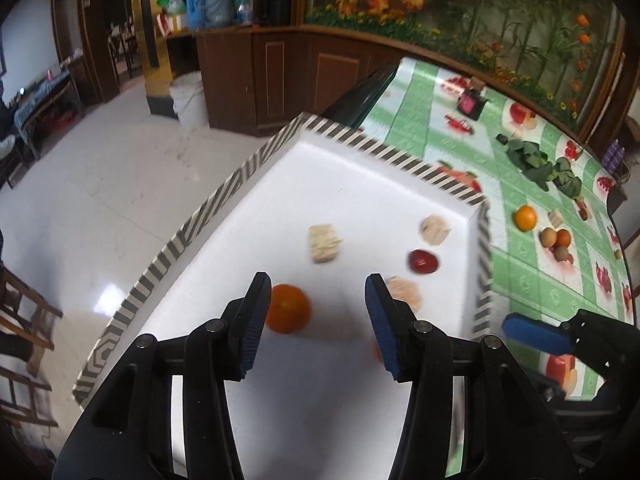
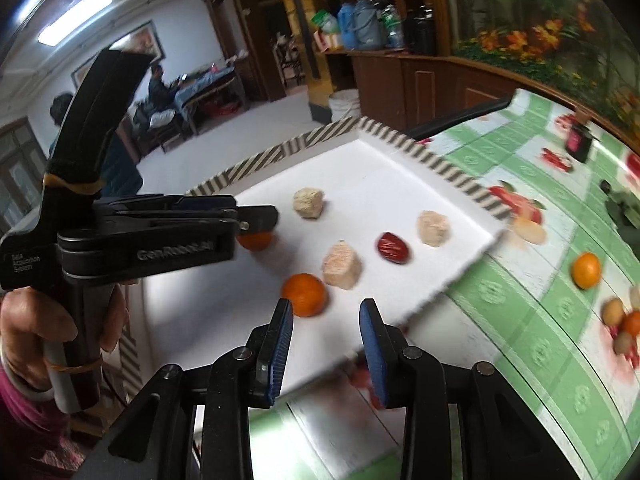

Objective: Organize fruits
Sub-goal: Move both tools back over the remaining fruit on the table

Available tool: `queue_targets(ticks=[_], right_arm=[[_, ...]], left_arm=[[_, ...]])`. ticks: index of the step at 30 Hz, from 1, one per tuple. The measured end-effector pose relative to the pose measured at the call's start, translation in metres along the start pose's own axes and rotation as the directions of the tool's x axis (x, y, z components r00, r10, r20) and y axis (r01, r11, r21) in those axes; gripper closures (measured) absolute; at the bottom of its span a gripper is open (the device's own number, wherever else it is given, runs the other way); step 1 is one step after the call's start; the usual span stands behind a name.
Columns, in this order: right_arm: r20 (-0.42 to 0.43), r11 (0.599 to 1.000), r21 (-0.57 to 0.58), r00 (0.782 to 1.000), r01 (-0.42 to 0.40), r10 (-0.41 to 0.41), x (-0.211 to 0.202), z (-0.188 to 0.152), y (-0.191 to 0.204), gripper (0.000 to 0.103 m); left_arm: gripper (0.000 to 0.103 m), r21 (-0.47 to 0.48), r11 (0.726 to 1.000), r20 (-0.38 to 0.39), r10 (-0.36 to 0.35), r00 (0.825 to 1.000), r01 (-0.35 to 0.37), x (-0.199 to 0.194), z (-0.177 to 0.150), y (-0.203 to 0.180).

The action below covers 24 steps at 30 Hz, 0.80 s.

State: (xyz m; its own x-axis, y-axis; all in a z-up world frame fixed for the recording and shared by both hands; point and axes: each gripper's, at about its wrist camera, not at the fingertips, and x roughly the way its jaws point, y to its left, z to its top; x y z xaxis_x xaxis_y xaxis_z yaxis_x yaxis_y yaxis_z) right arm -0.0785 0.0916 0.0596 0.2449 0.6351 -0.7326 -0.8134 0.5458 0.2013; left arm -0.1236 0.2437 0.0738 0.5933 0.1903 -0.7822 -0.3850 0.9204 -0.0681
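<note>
A white tray with a striped rim (image 1: 360, 142) (image 2: 396, 136) holds two oranges, a red date (image 1: 423, 261) (image 2: 393, 248) and three beige snack blocks (image 1: 325, 243) (image 2: 341, 266). My left gripper (image 1: 318, 294) is open above the tray, with one orange (image 1: 289, 309) just inside its left finger. In the right wrist view the left gripper (image 2: 260, 218) hovers over that orange (image 2: 256, 240). My right gripper (image 2: 326, 316) is open and empty at the tray's near edge, close to the second orange (image 2: 305, 294).
On the green patterned tablecloth (image 1: 532, 276) right of the tray lie a loose orange (image 1: 525, 218) (image 2: 586, 270), a cluster of small fruits (image 1: 557, 242) (image 2: 624, 326), leafy greens (image 1: 540, 162) and a small dark box (image 1: 471, 104). The floor drops off left of the tray.
</note>
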Motion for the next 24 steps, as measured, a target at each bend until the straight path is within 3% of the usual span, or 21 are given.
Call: queue_targets(ticks=[6,16,24], right_arm=[[0.048,0.995,0.087,0.997,0.053,-0.057,-0.035,-0.016,-0.031,0.07],[0.076,0.972,0.17,0.981,0.164,-0.179,-0.082,-0.047,-0.084,0.07],[0.027,0.916,0.257,0.946,0.307,-0.324,-0.105,-0.087,-0.14,0.068]], left_arm=[[0.054,0.043,0.998,0.041,-0.041,0.998,0.039,-0.017,-0.002,-0.037],[0.054,0.114,0.984,0.029,-0.143,0.989,0.139,-0.025,-0.013,-0.107],[0.054,0.139,0.972,-0.014,-0.191,0.981,0.191,-0.01,-0.011,-0.142]])
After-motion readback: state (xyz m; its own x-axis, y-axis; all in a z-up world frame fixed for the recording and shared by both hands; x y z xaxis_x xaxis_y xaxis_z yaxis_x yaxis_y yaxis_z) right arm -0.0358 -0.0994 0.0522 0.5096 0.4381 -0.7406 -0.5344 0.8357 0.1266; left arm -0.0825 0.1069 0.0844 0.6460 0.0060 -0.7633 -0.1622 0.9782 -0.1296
